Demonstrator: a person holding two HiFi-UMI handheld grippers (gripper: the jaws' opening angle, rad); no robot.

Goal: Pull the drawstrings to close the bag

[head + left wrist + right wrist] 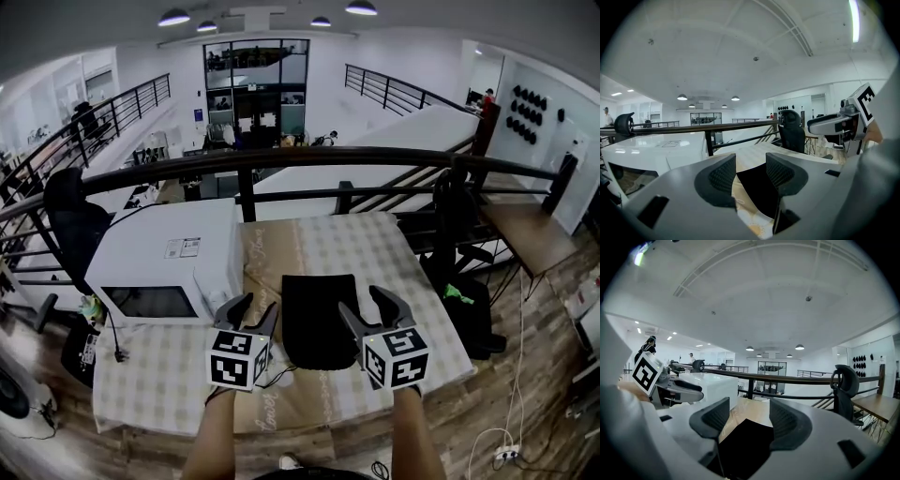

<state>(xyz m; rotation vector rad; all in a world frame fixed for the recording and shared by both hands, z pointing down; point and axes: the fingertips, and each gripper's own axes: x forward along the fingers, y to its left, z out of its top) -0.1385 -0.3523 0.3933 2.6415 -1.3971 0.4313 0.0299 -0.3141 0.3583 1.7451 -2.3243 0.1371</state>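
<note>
Open-plan office beyond a dark railing point(281, 159); nearer, a table under a checked cloth point(394, 253), with a white microwave point(169, 267) at its left.

Lying flat at the middle of the cloth: a black bag point(319, 314), just right of the microwave. Long axis running straight away from the person, near edge to far edge. Mouth end impossible to tell; no drawstrings clearly made out.

Hovering over the bag's near corners: left gripper point(251, 311) and right gripper point(364, 305), one at each side. Both with jaws spread and nothing between them, only the bag below.

Judged the approach step, nothing yet grasped. Next: finding the cords, lowering onto them, closing one gripper on each, then drawing apart.
</note>
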